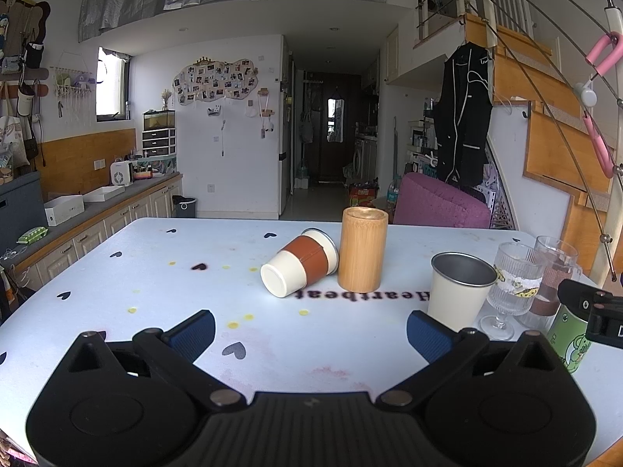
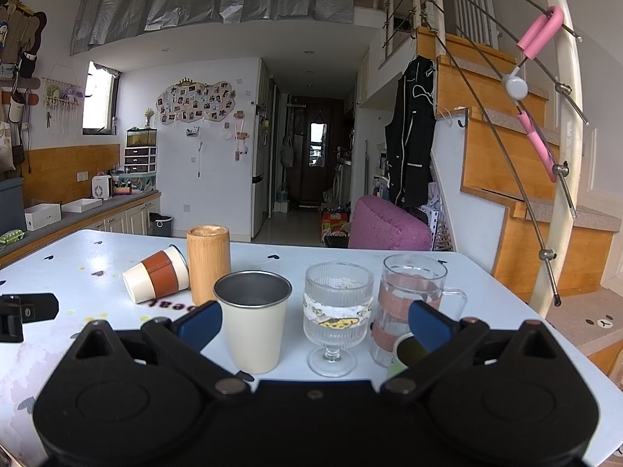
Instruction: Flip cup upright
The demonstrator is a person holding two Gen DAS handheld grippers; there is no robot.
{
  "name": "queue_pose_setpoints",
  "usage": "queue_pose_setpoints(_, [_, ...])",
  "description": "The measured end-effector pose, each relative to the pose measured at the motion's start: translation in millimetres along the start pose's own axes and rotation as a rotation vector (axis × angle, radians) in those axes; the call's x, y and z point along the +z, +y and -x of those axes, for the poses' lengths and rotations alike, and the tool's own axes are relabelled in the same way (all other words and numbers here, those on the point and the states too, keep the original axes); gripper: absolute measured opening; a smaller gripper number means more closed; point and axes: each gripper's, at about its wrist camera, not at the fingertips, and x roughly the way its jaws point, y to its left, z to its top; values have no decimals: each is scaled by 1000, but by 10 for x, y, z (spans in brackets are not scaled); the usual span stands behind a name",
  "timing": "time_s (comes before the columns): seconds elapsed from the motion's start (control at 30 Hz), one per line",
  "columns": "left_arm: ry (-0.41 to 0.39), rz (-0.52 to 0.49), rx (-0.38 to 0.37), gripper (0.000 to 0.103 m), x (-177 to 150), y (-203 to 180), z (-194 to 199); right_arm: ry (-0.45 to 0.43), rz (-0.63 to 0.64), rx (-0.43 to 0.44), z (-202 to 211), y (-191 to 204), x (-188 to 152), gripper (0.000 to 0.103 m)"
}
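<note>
A cream cup with a brown sleeve [image 1: 300,262] lies on its side on the pale blue table [image 1: 155,272], base toward me, touching a bamboo cup [image 1: 363,250]. It also shows in the right wrist view [image 2: 157,274], at the left. My left gripper [image 1: 310,330] is open and empty, low over the table, short of the lying cup. My right gripper [image 2: 316,321] is open and empty, with the cream steel cup [image 2: 254,319] and ribbed goblet [image 2: 335,313] standing between its fingers' line of sight.
To the right stand the cream steel cup [image 1: 459,290], the ribbed goblet [image 1: 514,284], a glass mug [image 1: 555,276] and a green can [image 1: 570,340]. The right gripper's black body [image 1: 595,311] is at the right edge. A purple chair [image 1: 440,202] is behind the table.
</note>
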Motion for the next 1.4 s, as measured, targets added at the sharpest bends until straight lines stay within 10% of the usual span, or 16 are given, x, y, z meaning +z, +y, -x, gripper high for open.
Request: queue_pose_setpoints(1.4, [12,-75,-27,103,78,110,-391,-4,-9,23,23,-22,-23,103])
